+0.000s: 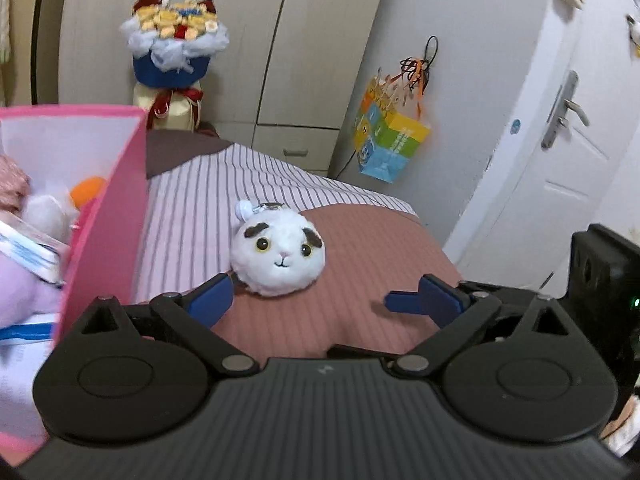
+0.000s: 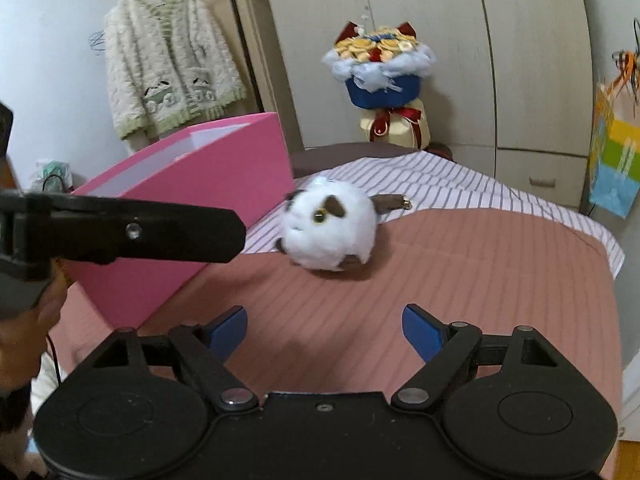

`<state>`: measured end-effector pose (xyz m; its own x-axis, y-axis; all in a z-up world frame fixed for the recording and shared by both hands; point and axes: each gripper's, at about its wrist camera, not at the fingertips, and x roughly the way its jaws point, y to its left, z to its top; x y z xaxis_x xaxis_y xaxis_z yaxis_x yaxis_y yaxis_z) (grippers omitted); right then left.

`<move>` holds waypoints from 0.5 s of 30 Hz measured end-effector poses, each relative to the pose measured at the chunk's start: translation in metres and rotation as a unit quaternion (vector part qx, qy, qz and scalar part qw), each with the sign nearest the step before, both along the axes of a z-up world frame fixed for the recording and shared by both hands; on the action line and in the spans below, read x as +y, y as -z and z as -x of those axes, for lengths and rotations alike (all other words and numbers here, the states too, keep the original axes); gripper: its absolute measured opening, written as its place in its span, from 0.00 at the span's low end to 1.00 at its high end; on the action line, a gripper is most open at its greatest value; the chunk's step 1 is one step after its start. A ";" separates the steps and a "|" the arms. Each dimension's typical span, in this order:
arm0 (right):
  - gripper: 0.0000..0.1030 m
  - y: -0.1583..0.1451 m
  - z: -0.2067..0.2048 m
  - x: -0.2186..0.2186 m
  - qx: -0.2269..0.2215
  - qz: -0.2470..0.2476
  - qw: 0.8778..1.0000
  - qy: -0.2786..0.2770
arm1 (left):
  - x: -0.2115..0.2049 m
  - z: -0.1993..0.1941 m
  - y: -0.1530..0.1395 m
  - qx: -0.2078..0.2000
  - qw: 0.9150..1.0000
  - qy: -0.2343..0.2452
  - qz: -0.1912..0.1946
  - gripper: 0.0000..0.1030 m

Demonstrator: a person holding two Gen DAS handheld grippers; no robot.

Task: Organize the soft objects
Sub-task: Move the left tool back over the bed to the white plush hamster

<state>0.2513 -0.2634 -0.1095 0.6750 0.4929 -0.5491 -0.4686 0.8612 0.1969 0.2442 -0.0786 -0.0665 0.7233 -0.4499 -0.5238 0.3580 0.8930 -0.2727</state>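
A round white plush cat head (image 1: 279, 258) with dark ears and a keyring lies on the bed; it also shows in the right wrist view (image 2: 329, 230). My left gripper (image 1: 310, 300) is open and empty, just short of the plush, its left finger beside it. My right gripper (image 2: 324, 330) is open and empty, a short way in front of the plush. A pink box (image 1: 108, 216) stands at the left with several soft toys (image 1: 44, 216) inside; it also shows in the right wrist view (image 2: 208, 184).
The bed has a pink and striped cover (image 2: 460, 264). A flower bouquet (image 1: 174, 48) stands behind it by the wardrobe. A colourful paper bag (image 1: 386, 140) hangs on the wall, near a white door (image 1: 568, 152). The left gripper's body (image 2: 120, 232) crosses the right wrist view.
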 end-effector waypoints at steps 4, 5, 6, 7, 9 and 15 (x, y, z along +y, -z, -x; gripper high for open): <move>0.85 0.003 -0.019 0.005 -0.006 0.004 1.000 -0.013 | -0.009 -0.018 0.006 0.002 0.999 -0.042 -0.005 0.95; 0.85 0.003 -0.025 0.009 -0.004 0.010 1.000 -0.028 | -0.014 -0.023 0.006 0.001 0.999 -0.046 -0.012 0.95; 0.85 0.002 -0.030 0.013 -0.002 0.015 0.999 -0.045 | -0.017 -0.027 0.006 0.001 0.999 -0.045 -0.016 0.95; 0.85 0.002 -0.036 0.018 -0.002 0.017 0.998 -0.057 | -0.018 -0.031 0.005 0.004 0.999 -0.047 -0.015 0.94; 0.85 0.003 -0.044 0.024 -0.010 0.021 0.998 -0.054 | -0.017 -0.040 0.005 0.016 0.998 -0.061 -0.011 0.92; 0.85 0.009 -0.069 0.034 -0.003 0.027 0.998 -0.063 | -0.009 -0.062 0.013 0.045 0.996 -0.080 0.010 0.84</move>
<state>0.3202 -0.2297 -0.1190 0.6131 0.5431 -0.5738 -0.5746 0.8049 0.1479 0.3060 -0.0876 -0.0799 0.7364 -0.3439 -0.5825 0.1856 0.9308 -0.3149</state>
